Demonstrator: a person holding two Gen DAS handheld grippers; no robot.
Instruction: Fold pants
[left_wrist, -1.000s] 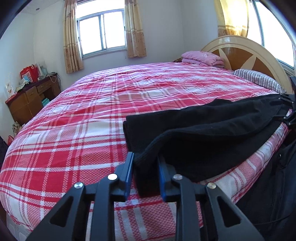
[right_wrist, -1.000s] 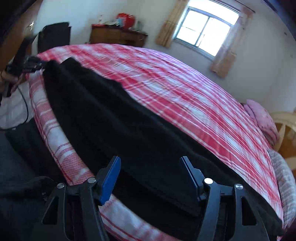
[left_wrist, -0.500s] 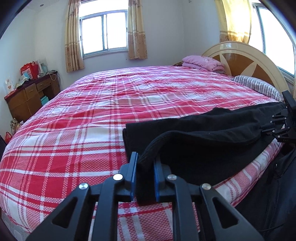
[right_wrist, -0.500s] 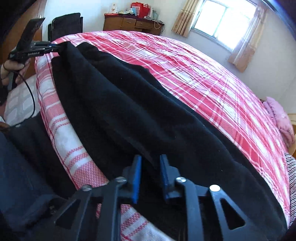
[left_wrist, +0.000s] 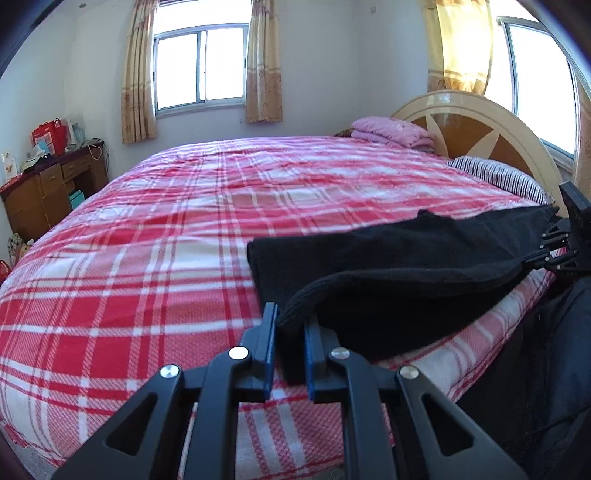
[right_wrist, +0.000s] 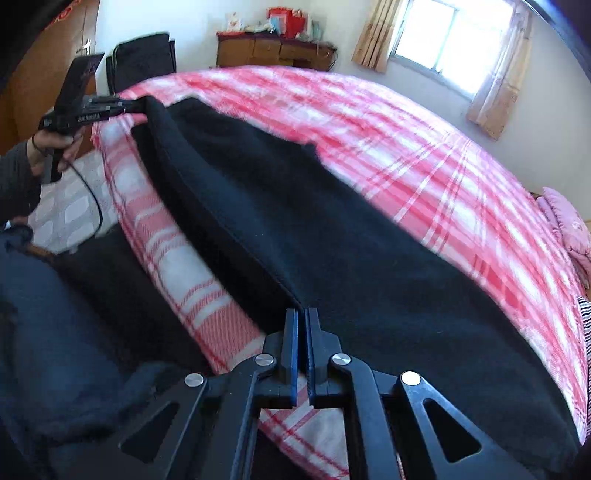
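Black pants (left_wrist: 399, 258) lie lengthwise along the near edge of a red plaid bed (left_wrist: 147, 258). My left gripper (left_wrist: 290, 317) is shut on one end of the pants, with thick fabric bunched between its blue pads. At the far right of this view my right gripper (left_wrist: 550, 245) pinches the other end. In the right wrist view the right gripper (right_wrist: 302, 313) is shut on the near folded edge of the pants (right_wrist: 332, 240). The left gripper (right_wrist: 140, 104) holds the far end at upper left, with a hand (right_wrist: 48, 147) on its handle. The near edge hangs slightly raised between them.
A folded pink blanket (left_wrist: 391, 131) and a striped pillow (left_wrist: 498, 177) lie by the arched headboard (left_wrist: 480, 125). A wooden desk (left_wrist: 48, 192) stands left of the bed, a dark chair (right_wrist: 140, 59) near it. Dark clothing of the person (right_wrist: 55, 332) fills the near side.
The right gripper's jaws went from wide apart to shut on the pants' edge. The left gripper's jaws tightened on the pants' end. The near edge of the pants has lifted a little.
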